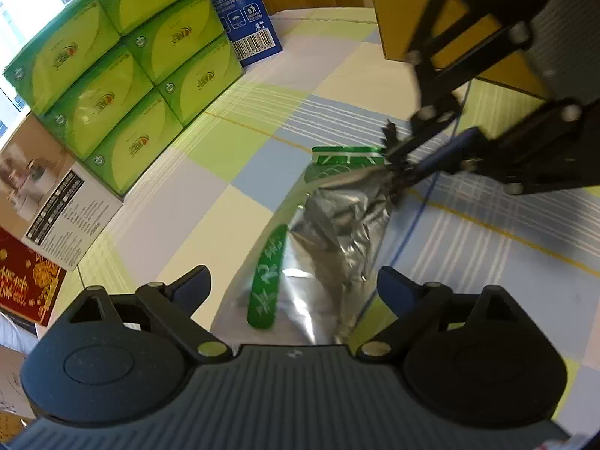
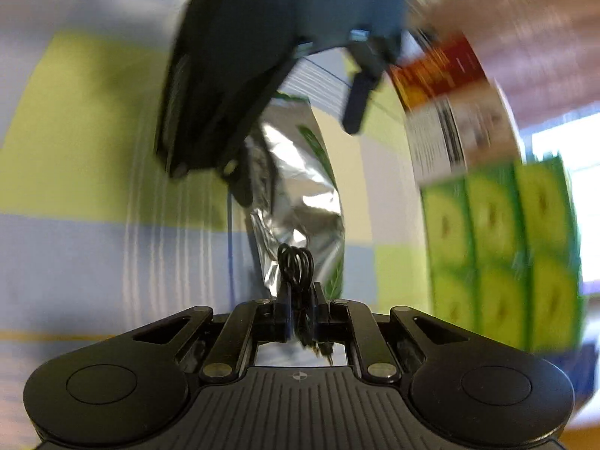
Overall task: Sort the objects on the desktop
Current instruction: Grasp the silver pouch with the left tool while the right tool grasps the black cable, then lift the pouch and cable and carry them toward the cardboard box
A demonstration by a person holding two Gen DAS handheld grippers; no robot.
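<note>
Nothing truly legible. A barcode and pictogram icons on the blue box [image 1: 247, 11]; red logos on the green boxes [image 1: 123, 75], white script on the foil bag [image 1: 300, 247], gold characters on the red box [image 1: 26, 285], all too blurred to read.

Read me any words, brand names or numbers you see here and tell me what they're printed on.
Nothing reads cleanly.
Green tissue boxes: an orange logo, too blurred.
Blue box: white print and a barcode, too small.
White box: fine print, too small.
Red box: gold characters, blurred.
Foil bag: white characters on green strip, unreadable.
</note>
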